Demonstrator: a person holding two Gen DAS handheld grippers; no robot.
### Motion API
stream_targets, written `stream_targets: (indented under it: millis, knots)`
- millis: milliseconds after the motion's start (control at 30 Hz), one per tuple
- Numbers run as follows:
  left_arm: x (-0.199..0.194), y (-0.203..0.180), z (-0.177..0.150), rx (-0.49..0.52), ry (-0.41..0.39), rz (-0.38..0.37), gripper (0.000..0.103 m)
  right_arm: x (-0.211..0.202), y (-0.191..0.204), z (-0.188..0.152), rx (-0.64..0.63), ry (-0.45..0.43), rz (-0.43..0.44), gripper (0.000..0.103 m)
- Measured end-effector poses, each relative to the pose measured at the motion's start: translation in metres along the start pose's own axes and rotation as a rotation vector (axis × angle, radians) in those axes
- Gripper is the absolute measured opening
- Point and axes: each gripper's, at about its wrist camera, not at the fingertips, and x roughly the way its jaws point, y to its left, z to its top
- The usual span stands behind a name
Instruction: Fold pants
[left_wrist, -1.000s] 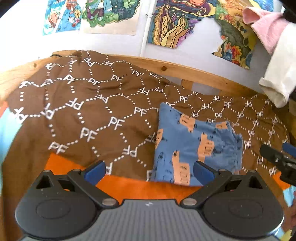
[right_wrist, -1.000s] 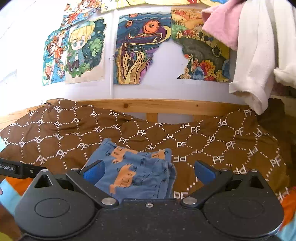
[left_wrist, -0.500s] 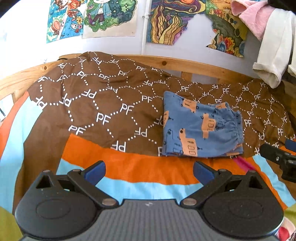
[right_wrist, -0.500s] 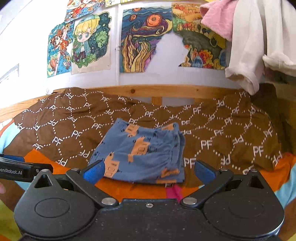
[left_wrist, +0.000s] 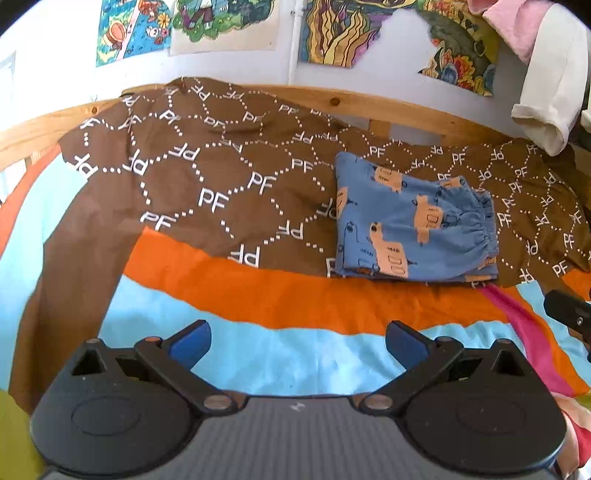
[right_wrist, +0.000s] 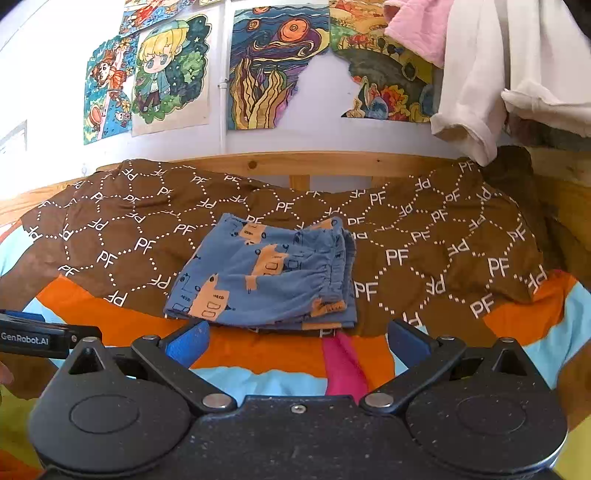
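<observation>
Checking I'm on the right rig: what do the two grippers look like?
Both match: black bodies with two round discs, angled black linkage arms with silver pivots, and blue finger pads. The left gripper has a ribbed grey centre plate and "GenRobot.AI" on its side; the right gripper has a speckled black one.

Home bedroom, likely a child's: wooden bed frame (right_wrist: 317, 162), brown patterned blanket (right_wrist: 406, 236) on it, cartoon posters (right_wrist: 170, 74) above, hung clothes (right_wrist: 476, 74) right of posters.
</observation>
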Motion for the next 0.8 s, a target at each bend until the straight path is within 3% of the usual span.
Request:
stream_targets:
  millis: [800]
  knots:
    - [0.0021, -0.0060, -0.0026, 0.028, -0.010, 0.001, 0.103, 0.0060, 0.0008, -0.0068, -0.004, 0.045, -0.013, 0.102]
